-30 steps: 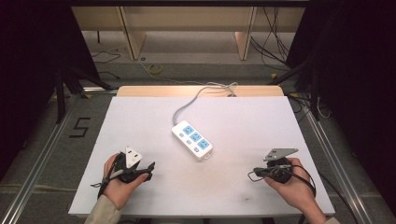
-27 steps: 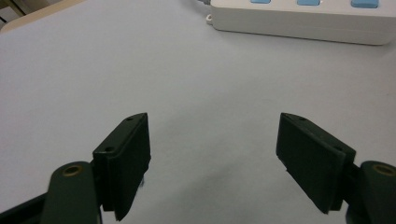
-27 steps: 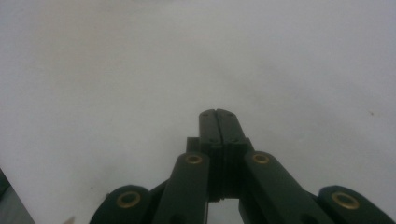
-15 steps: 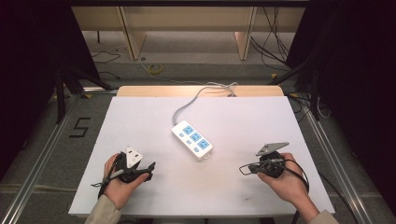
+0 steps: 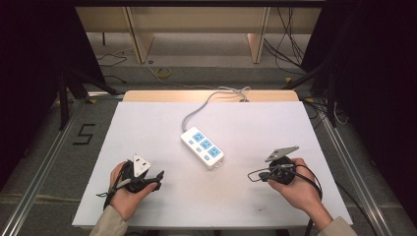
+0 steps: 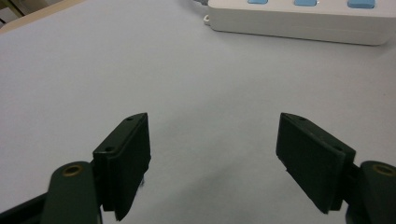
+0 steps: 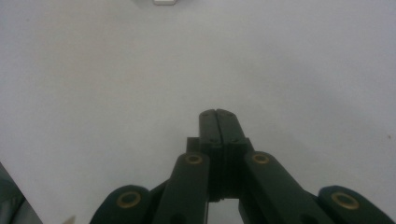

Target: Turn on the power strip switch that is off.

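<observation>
A lab recording bay: white table (image 5: 147, 123) on aluminium rails (image 5: 44, 162), black curtains (image 5: 29, 49), loose floor cables (image 5: 113, 56).

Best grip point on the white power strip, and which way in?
Take the power strip across its narrow width at the bare end nearest the person, coming from above. It lies flat and diagonal, so the long sides give parallel faces; the cable leaves the far end. The left gripper, jaws open, seems readiest.

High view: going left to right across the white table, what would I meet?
Left tool, jaws open, in the person's left hand → white power strip with blue sockets → right tool, jaws shut, in the right hand.
</observation>
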Motion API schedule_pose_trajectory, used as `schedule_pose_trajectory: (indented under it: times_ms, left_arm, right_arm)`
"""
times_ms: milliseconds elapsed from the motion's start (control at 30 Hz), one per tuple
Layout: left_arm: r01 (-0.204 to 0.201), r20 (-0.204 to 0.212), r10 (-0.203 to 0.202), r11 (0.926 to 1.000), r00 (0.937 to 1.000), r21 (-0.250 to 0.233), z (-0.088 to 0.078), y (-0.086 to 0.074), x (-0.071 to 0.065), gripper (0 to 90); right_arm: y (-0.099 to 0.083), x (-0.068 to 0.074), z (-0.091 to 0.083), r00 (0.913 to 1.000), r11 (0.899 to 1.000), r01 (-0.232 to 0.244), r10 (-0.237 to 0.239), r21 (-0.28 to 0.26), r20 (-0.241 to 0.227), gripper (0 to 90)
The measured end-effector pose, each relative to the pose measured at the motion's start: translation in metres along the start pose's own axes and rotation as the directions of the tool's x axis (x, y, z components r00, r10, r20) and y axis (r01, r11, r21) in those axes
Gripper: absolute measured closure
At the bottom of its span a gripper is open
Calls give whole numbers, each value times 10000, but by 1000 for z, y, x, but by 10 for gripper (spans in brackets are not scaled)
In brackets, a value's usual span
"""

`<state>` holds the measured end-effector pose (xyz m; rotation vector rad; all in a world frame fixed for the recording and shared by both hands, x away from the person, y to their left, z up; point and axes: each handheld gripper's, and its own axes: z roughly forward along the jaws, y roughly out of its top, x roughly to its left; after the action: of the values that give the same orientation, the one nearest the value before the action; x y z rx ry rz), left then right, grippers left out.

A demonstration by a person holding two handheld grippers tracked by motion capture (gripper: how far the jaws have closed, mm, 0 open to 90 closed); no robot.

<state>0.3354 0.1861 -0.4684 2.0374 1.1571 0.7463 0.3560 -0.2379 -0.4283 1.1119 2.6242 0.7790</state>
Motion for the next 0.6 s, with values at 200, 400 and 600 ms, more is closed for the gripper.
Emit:
schedule_pose_trajectory:
  times_ms: [200,400,600]
  left_arm:
    - [-40,44,40,10000,10000,30,1,0,-1,261]
    - [-32,29,32,10000,10000,-4,1,0,-2,264]
    - [-41,16,41,10000,10000,5,0,0,-2,263]
  right_arm:
    - [3,0,3,9999,9998,-82,83,164,-75,900]
    - [7,0,4,9999,9997,-62,64,252,-79,900]
    - [13,1,3,10000,9996,50,-48,295,-77,900]
